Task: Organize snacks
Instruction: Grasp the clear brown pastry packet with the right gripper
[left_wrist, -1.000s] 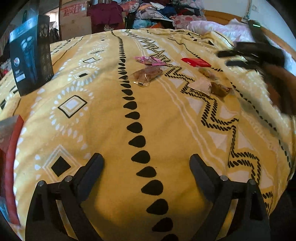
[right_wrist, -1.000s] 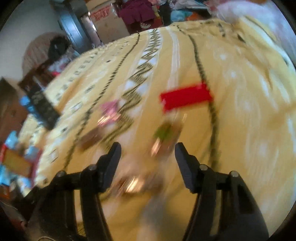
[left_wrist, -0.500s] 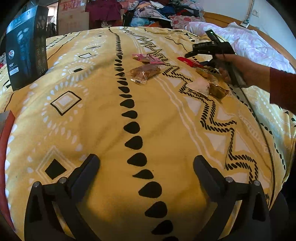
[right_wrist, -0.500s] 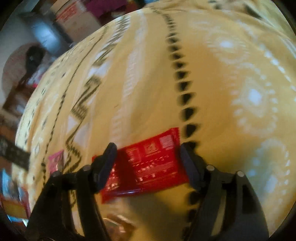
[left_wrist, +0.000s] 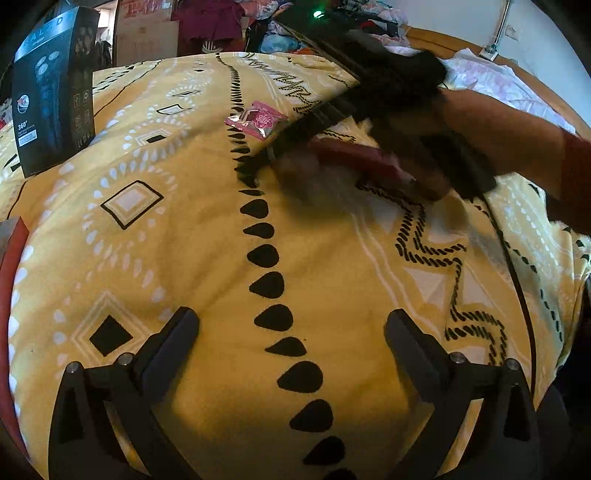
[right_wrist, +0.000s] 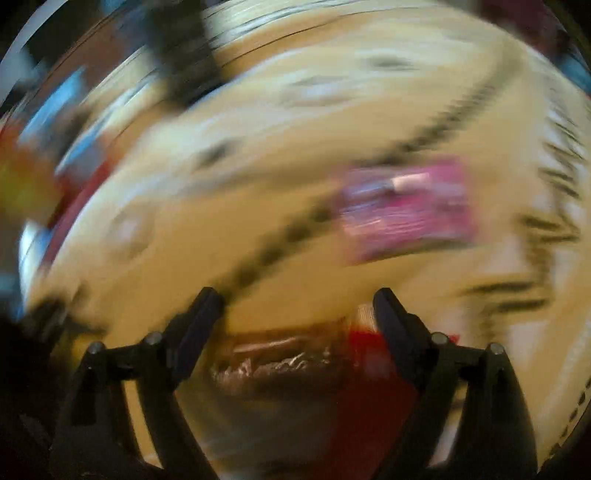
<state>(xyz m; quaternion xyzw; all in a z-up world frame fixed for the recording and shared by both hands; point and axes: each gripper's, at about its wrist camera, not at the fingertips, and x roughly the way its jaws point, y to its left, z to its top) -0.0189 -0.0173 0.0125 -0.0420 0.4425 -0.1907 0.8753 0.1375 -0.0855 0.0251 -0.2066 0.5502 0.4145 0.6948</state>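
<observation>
My left gripper (left_wrist: 291, 325) hangs open and empty over the yellow patterned bedspread (left_wrist: 184, 258), near its front edge. Farther back lies a pink snack packet (left_wrist: 256, 119). Just right of it a hand (left_wrist: 480, 122) sweeps my right gripper (left_wrist: 332, 122) across the bed, blurred, above a red packet (left_wrist: 354, 158). In the right wrist view my right gripper (right_wrist: 298, 295) is opening. A brown shiny packet (right_wrist: 280, 354) and the red packet (right_wrist: 369, 343) lie low between its fingers; no pad presses on them. The pink packet (right_wrist: 406, 206) sits ahead to the right.
A tall black product box (left_wrist: 55, 92) stands on the bed at the left. A red-edged object (left_wrist: 11, 258) shows at the left border. Piled clothes (left_wrist: 277, 33) and cartons lie behind the bed, pale bedding (left_wrist: 498, 81) at the back right. The right wrist view is heavily blurred.
The right gripper swung from the far right over the red packet to the bed's middle beside the pink packet, rolling and widening its jaws. The left gripper spread slightly and stayed put.
</observation>
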